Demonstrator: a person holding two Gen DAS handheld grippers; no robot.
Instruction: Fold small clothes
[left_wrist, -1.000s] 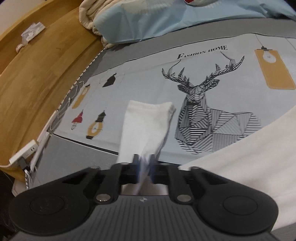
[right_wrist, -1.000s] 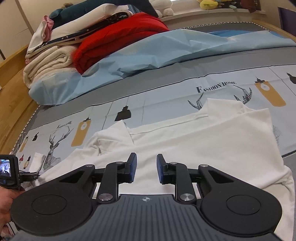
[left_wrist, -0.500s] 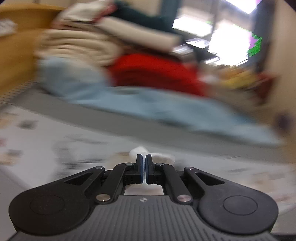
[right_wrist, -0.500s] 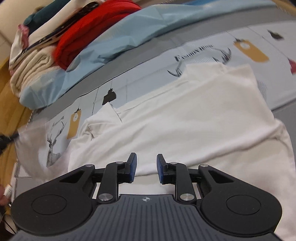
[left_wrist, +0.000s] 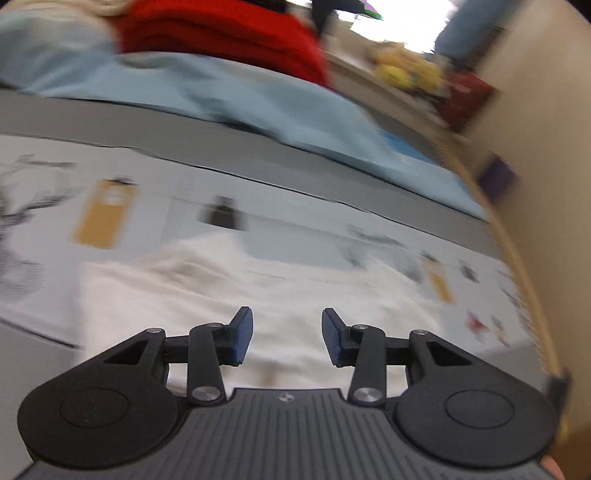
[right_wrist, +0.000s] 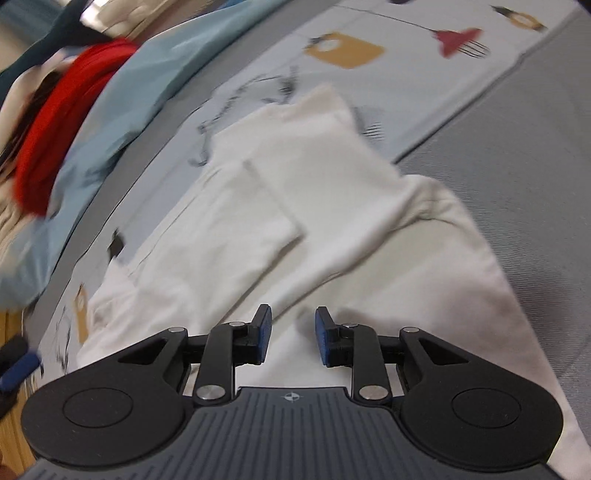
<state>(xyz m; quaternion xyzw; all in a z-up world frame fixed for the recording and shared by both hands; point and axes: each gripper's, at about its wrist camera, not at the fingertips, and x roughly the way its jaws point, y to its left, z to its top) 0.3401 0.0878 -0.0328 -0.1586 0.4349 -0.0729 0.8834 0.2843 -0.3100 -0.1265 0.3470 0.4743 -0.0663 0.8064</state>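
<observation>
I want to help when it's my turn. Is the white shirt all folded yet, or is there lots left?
Partly. One sleeve already lies folded across the white shirt on the printed bedsheet. Nothing is held: the left hand-held gripper has just been opening, with nothing between its jaws, and the right hand-held gripper is open over the cloth. The shirt is spread wide, so most folding remains.

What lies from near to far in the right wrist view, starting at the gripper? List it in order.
right gripper → white shirt → printed bedsheet
</observation>
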